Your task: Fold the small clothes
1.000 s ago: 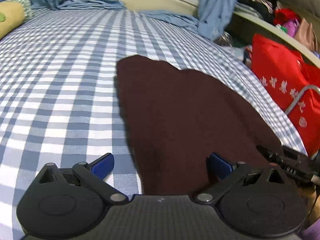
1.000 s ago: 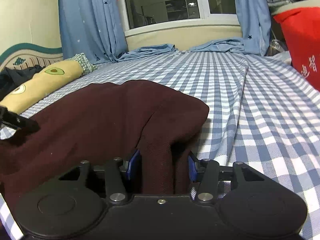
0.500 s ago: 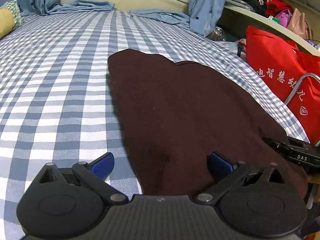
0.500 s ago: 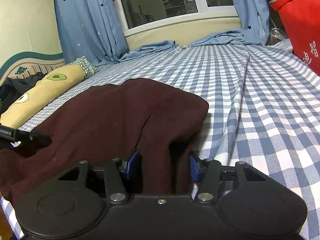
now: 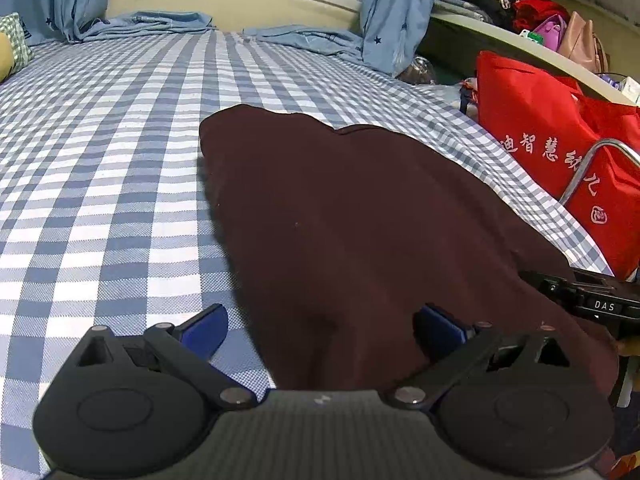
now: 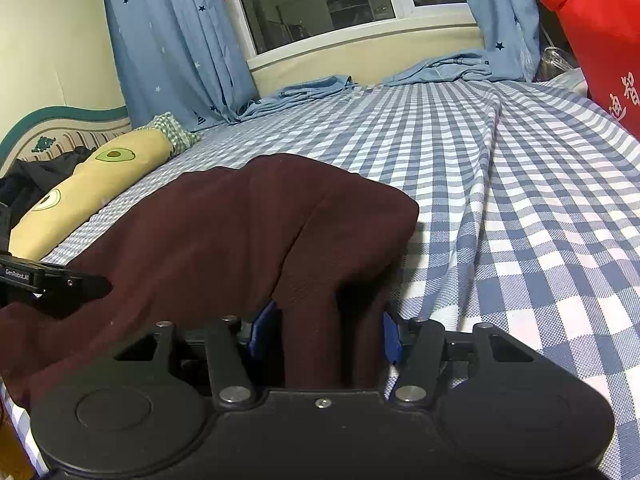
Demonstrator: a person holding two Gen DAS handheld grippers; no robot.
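nearby, maroon garment (image 5: 360, 220) overhangs checked bed's (image 5: 100, 160) edge.

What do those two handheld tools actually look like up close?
Both match: the left tool and right tool have matte black bodies, two round discs, angled black link bars with silver rivets, and blue fingers. White lettering marks their sides.

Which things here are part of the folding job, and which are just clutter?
In the job:
- maroon garment, spread on the checked bed sheet
- right tongs, a fold of the garment bunched between the pads
- left tongs, open at the garment's near edge

Lying about:
- red bag
- avocado-print pillow
- blue curtains
- shelf clutter
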